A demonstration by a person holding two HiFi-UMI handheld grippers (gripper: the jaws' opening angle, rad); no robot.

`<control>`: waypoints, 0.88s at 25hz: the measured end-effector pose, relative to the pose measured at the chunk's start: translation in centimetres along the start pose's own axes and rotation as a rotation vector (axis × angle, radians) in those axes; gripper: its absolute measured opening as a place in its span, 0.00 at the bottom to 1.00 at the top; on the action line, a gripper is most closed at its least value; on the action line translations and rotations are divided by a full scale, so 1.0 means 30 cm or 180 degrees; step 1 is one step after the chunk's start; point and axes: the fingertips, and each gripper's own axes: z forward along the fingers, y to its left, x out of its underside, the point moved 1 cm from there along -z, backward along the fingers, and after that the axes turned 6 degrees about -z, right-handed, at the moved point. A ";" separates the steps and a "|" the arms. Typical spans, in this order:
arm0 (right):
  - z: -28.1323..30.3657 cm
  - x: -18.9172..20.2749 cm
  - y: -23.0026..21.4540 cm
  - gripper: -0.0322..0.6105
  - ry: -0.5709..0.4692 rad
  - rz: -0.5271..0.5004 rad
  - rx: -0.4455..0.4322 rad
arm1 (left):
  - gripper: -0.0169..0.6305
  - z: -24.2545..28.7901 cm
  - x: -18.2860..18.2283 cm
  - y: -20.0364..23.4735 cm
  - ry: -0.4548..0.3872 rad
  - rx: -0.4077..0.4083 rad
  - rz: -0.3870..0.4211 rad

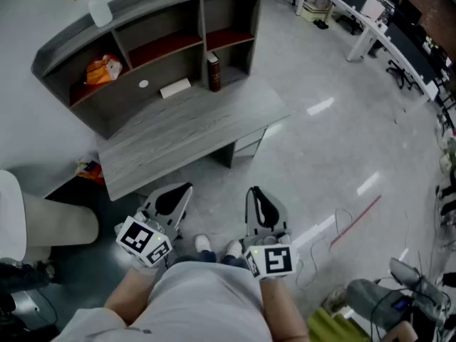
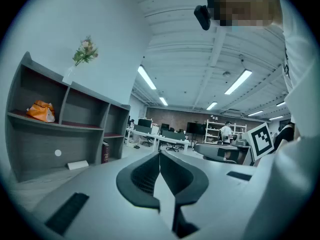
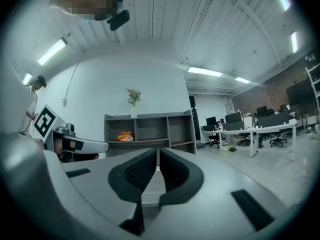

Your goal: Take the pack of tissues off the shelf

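My left claw (image 1: 177, 191) and right claw (image 1: 256, 193) are both closed, gripping nothing, well short of the shelf (image 1: 142, 27). An orange pack (image 1: 103, 68) sits in the shelf's left compartment.

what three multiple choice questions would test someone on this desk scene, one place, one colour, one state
1. Where does the orange pack lie?
A. left shelf compartment
B. desk top
C. floor
2. What colour is the upright book?
A. blue
B. dark red
C. yellow
3. What does the left gripper hold?
A. the pack
B. the book
C. nothing

Key:
1 A, it sits in the leftmost upper compartment.
2 B, its cover is dark red.
3 C, its jaws are together with nothing between them.
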 end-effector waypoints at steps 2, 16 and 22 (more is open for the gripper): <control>0.018 -0.003 0.026 0.10 -0.0001 0.0004 0.0004 | 0.05 -0.021 -0.003 0.023 -0.0009 0.0004 -0.0015; 0.149 0.011 0.157 0.10 -0.0068 0.0201 0.0204 | 0.05 -0.116 -0.003 0.254 0.0016 0.0097 -0.0087; 0.264 0.031 0.125 0.10 -0.0086 0.0201 0.0215 | 0.05 -0.074 0.002 0.342 0.0033 0.0045 -0.0062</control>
